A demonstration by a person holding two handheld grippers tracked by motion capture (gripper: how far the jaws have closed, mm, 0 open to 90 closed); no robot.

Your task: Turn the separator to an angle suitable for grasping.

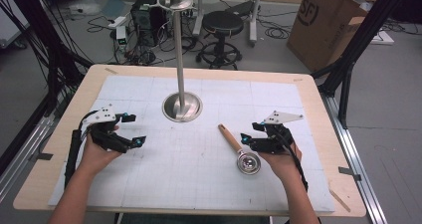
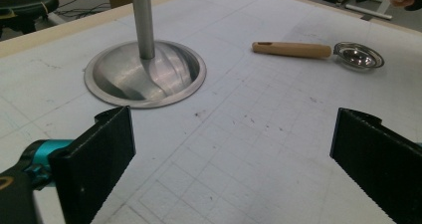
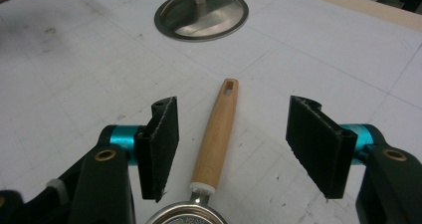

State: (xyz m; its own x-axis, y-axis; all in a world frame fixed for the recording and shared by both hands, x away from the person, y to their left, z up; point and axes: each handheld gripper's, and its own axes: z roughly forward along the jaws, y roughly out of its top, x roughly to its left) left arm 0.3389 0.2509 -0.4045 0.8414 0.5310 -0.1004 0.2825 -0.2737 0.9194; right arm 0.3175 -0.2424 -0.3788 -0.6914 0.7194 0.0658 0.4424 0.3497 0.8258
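A small metal scoop lies on the white grid mat with its wooden handle (image 1: 230,138) pointing toward the stand and its bowl (image 1: 248,163) toward me. My right gripper (image 1: 249,132) hovers just right of it. In the right gripper view that gripper (image 3: 234,109) is open, its jaws on either side of the handle (image 3: 217,129) without touching it. My left gripper (image 1: 136,129) is at the mat's left, open and holding nothing (image 2: 231,149). A steel stand's round base (image 1: 182,107) sits mid-table with its pole (image 1: 179,50) upright.
The mat covers a wooden table (image 1: 318,109). Beyond the far edge the floor holds a black stool (image 1: 221,27), a cardboard box (image 1: 328,22) and tangled cables (image 1: 144,30). Black frame posts (image 1: 348,64) flank the table.
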